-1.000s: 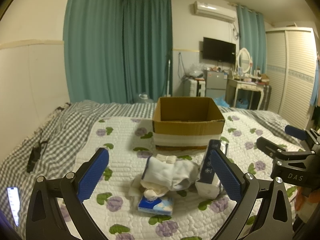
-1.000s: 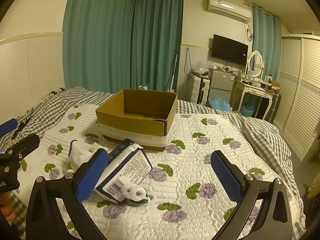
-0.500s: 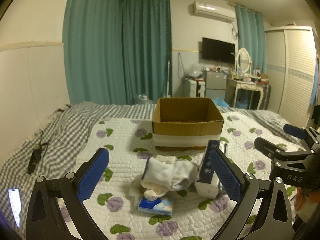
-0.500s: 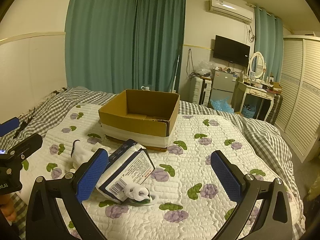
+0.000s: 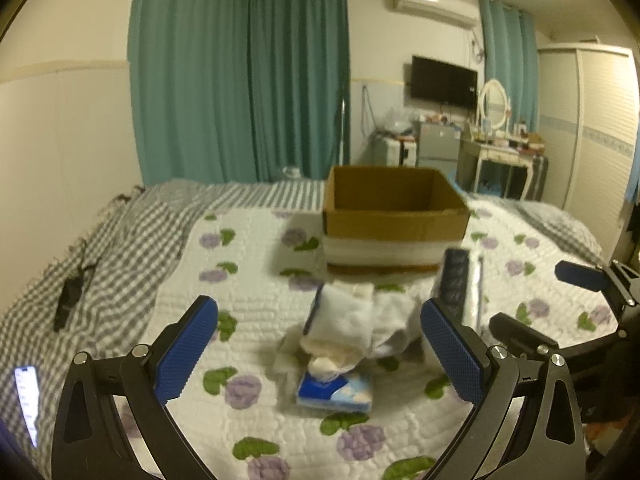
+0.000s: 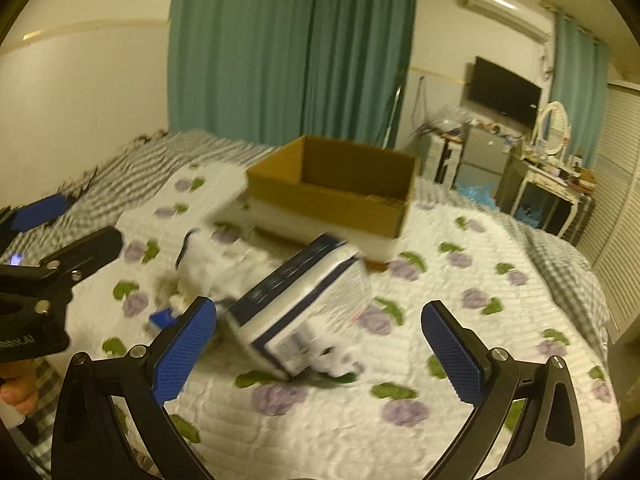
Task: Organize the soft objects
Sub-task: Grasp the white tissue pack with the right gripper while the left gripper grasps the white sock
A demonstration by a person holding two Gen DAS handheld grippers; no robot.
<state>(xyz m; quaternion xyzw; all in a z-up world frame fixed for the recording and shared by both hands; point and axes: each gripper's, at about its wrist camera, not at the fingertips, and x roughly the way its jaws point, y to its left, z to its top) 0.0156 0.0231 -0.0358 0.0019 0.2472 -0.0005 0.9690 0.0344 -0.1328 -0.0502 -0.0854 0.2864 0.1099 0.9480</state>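
An open cardboard box (image 5: 394, 216) stands on the flowered quilt; it also shows in the right wrist view (image 6: 332, 188). In front of it lies a heap of white cloths (image 5: 356, 326), a small blue tissue pack (image 5: 334, 392) and a large navy-and-white tissue package (image 6: 298, 312), seen on edge in the left wrist view (image 5: 456, 284). My left gripper (image 5: 318, 354) is open and empty, just short of the cloths. My right gripper (image 6: 318, 354) is open, its jaws either side of the large package, not touching it. The white cloths (image 6: 208, 268) lie left of that package.
A lit phone (image 5: 26, 400) and a dark cable (image 5: 70, 296) lie on the checked blanket at the left. The quilt (image 6: 460, 340) right of the package is bare. A dressing table (image 5: 504, 160) and wardrobe stand beyond the bed.
Both grippers have moved forward and down toward the pile. The right gripper has swung left so the large package now sits between its jaws. Both stay open.
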